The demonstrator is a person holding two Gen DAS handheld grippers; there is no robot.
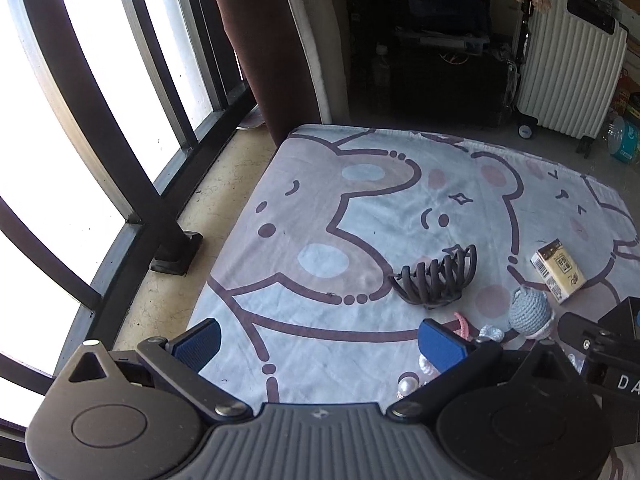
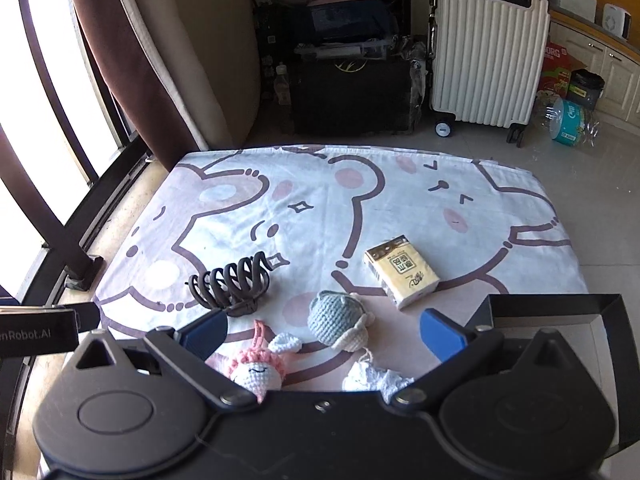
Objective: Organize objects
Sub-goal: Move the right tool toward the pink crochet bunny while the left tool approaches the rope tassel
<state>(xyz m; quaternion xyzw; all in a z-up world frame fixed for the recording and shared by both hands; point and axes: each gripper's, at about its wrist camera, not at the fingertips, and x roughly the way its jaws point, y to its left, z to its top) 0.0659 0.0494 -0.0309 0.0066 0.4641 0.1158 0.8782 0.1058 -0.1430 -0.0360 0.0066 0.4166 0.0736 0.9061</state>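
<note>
Both grippers empty, jaws apart. Blue doll (image 2: 336, 316) lies just ahead of right gripper (image 2: 324, 334), between its fingers; left gripper (image 1: 318, 340) sits off to its side. Right is nearer, probably picks.

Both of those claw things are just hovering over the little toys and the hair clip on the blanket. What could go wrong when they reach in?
The blue crocheted doll, pink crocheted doll and white crocheted piece lie close together, so the open right gripper might catch two or snag loose yarn.

The dark brown hair claw clip is curved and open-toothed; a gripper could slip off it.

The cartoon-print blanket is soft cloth and might bunch if a pad drags.
</note>
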